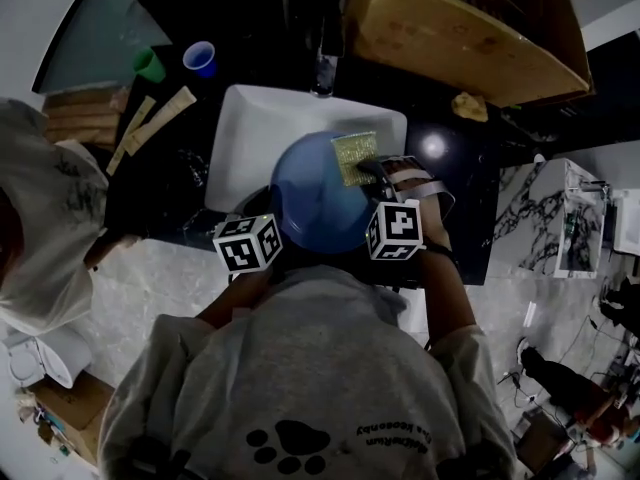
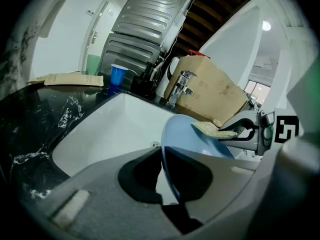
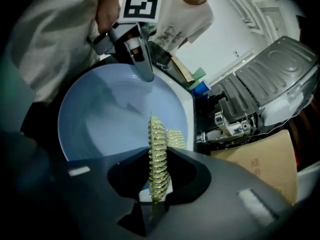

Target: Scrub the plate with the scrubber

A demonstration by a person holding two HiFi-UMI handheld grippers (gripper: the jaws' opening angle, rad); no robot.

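A blue plate (image 1: 315, 203) is held tilted over the white sink (image 1: 250, 128). My left gripper (image 1: 268, 226) is shut on the plate's near rim; in the left gripper view the plate (image 2: 185, 134) stands edge-on between the jaws of that gripper (image 2: 166, 158). My right gripper (image 1: 372, 171) is shut on a yellow-green scrubber (image 1: 355, 156), which lies against the plate's far right part. In the right gripper view the scrubber (image 3: 157, 154) is pinched edge-on in that gripper (image 3: 157, 171), with the plate's face (image 3: 110, 119) beyond it. The left gripper (image 3: 142, 66) grips the rim there.
A chrome faucet (image 1: 322, 68) stands behind the sink on the black counter (image 1: 150, 188). A cardboard box (image 1: 460, 28) sits at the back right. A blue cup (image 1: 200, 58) and a green cup (image 1: 150, 65) are at the back left. Another person (image 1: 40, 228) stands at the left.
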